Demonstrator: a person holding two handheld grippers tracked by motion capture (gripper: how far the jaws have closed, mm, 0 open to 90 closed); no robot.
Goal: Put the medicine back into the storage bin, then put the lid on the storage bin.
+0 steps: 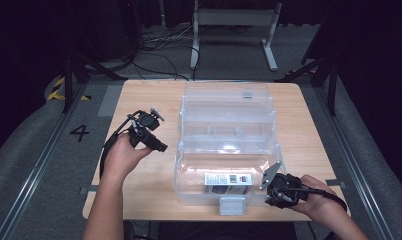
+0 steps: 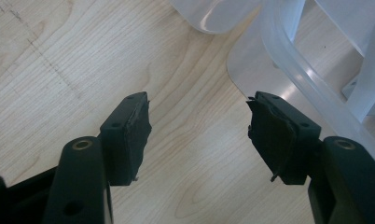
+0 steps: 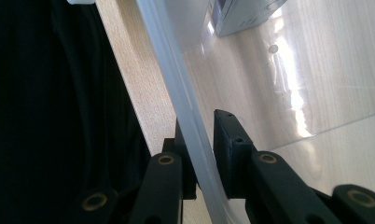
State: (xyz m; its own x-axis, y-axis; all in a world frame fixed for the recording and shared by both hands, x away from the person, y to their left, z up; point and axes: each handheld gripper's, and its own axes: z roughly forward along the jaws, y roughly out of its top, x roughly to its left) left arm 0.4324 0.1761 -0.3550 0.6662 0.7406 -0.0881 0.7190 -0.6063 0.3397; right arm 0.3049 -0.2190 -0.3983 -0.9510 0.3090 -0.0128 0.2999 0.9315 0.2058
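Right jaws pinch the storage box rim; left jaws hang apart beside it

The right gripper [image 3: 202, 154] has its jaws clamped narrow on the translucent rim [image 3: 176, 88] of the clear plastic storage box [image 1: 226, 150], at the near right corner on the wooden counter [image 1: 139, 100]; the left gripper [image 2: 197, 135] holds its jaws partly apart over bare wood just beside the box's left wall, gripping nothing; inside sits a small labelled packet [image 1: 228, 179]; one grip looks secured, the second grip and any lifting or shifting look outstanding.

Clear storage box [image 1: 224, 145] on wooden table [image 1: 139, 100]
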